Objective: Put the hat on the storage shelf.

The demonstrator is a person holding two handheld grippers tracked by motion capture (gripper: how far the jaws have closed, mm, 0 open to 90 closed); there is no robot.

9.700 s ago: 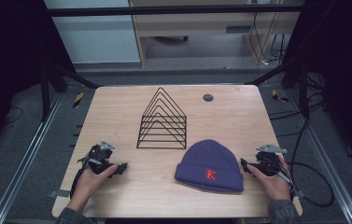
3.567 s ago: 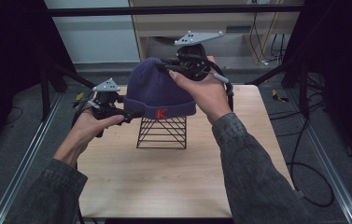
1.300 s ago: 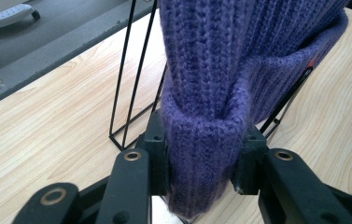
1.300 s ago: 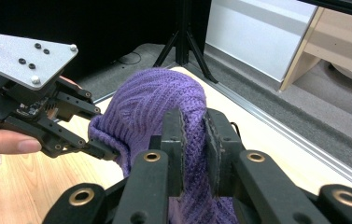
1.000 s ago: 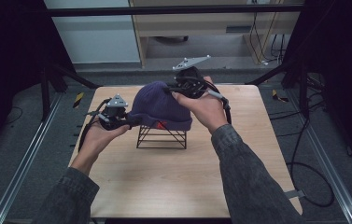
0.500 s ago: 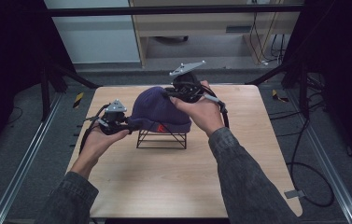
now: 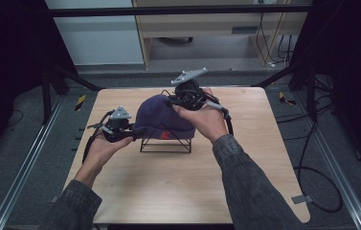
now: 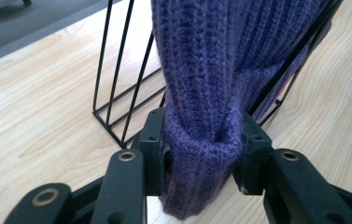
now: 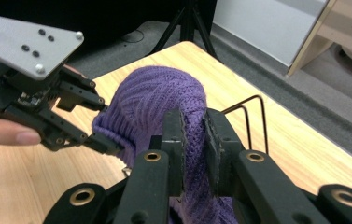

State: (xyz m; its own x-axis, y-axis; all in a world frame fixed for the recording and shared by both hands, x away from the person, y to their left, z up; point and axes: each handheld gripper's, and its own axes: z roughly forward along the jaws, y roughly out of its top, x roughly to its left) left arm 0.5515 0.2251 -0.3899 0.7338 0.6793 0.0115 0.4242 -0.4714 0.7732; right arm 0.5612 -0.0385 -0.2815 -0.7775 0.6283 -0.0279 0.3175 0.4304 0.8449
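purple beanie (image 7: 161,117) hides most of wire rack (image 7: 168,144).

Lab recording bay, wooden table (image 7: 168,191) on metal rails (image 7: 25,167), dark curtains (image 7: 5,57), loose cables (image 7: 312,167)

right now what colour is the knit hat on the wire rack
Purple hat, with a red mark on its cuff; clearest in the left gripper view.

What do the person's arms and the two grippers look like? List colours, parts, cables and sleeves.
Both sleeves are dark grey-blue denim with buttoned cuffs. The left gripper and right gripper are black, each topped by a grey three-cornered plate with small screws. Their jaws are flat black bars with round metal-ringed pivot holes. A black cable trails from each.
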